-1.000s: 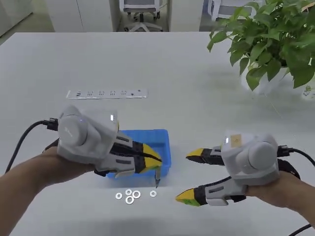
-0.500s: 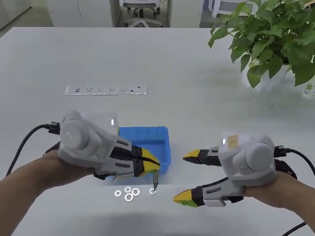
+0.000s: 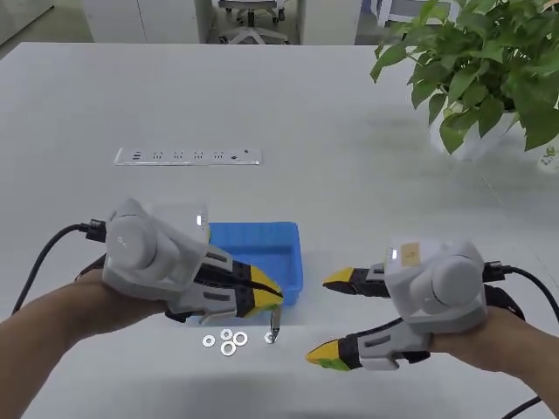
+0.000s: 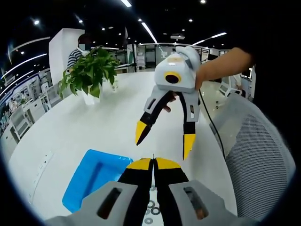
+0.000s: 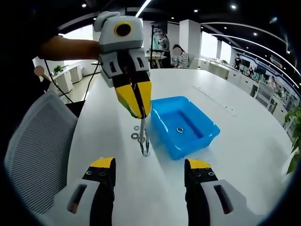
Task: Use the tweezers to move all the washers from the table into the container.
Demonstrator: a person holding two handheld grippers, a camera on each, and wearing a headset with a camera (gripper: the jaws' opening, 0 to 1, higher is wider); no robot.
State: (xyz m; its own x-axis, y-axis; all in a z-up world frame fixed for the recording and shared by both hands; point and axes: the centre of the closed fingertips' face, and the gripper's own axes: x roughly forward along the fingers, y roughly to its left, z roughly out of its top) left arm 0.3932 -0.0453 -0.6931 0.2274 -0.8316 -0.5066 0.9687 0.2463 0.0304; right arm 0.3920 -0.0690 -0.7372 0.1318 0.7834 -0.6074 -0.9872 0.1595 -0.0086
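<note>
My left gripper point(image 3: 274, 295) is shut on thin metal tweezers point(image 3: 272, 325) that point down at the table. Their tip sits at the rightmost washer point(image 3: 269, 338) of several small silver washers point(image 3: 229, 342) lying just in front of the blue container point(image 3: 288, 262). In the right gripper view the tweezers point(image 5: 144, 137) hang from the left gripper point(image 5: 135, 101), and one washer point(image 5: 180, 130) lies inside the container point(image 5: 202, 136). My right gripper point(image 3: 328, 319) stands open to the right of the washers, holding nothing. The left gripper view has its jaws point(image 4: 153, 163) together.
A white power strip point(image 3: 188, 157) lies farther back on the white table point(image 3: 349, 166). A potted green plant point(image 3: 480, 61) stands at the back right. Cables trail from both grippers. An office chair point(image 3: 249, 13) stands beyond the far edge.
The left gripper has dropped a little, bringing the tweezers' tip down and left onto the rightmost washer. The right gripper stays open in about the same place.
</note>
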